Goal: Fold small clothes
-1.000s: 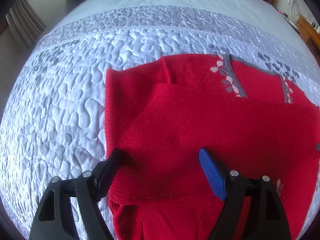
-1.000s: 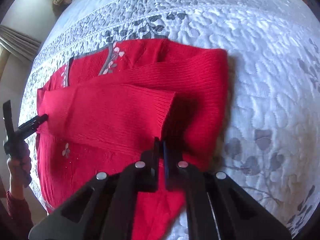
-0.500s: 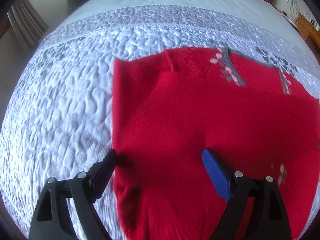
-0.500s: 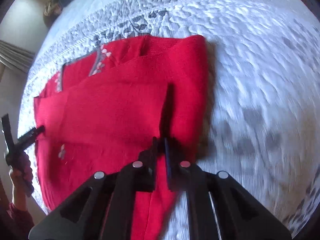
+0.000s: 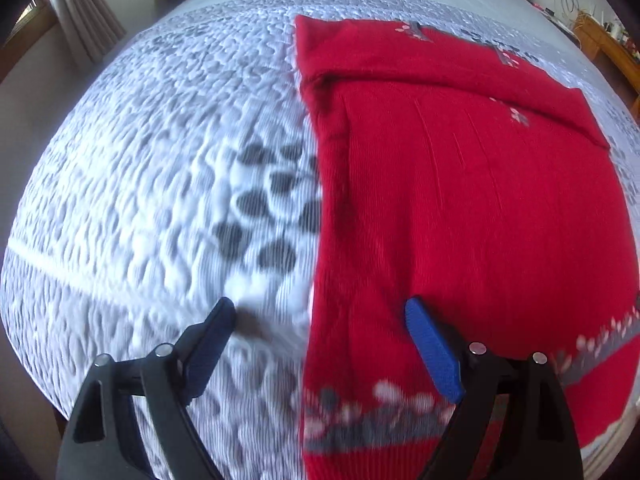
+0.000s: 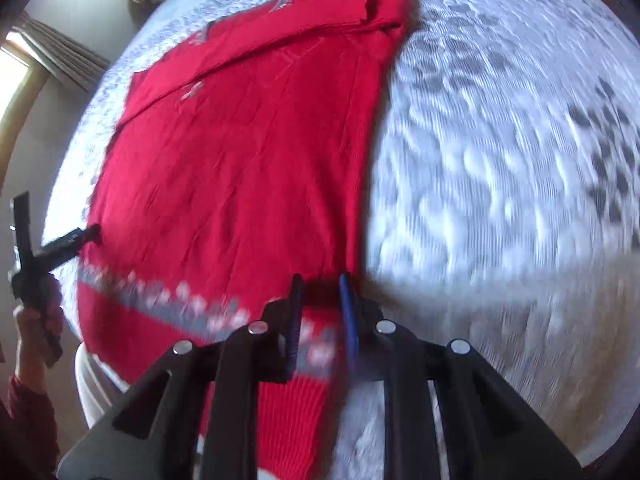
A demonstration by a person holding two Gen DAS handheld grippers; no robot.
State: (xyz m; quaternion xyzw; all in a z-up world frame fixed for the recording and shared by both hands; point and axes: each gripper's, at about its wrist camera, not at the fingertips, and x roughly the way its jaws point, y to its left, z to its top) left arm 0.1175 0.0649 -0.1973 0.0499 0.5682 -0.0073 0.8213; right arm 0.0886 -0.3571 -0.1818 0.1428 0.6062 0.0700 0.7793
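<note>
The sweater (image 5: pixel 472 208) lies flat on the quilt (image 5: pixel 160 160), its length running away from me. My left gripper (image 5: pixel 320 340) gapes over its near-left edge, holding nothing; my right gripper (image 6: pixel 322 312), slightly parted, straddles the near-right hem.

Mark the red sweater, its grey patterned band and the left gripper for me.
red sweater (image 5: pixel 480 208), left wrist view, plain body.
grey patterned band (image 6: pixel 160 300), right wrist view, near hem.
left gripper (image 5: pixel 320 328), left wrist view, between fingertips.
</note>
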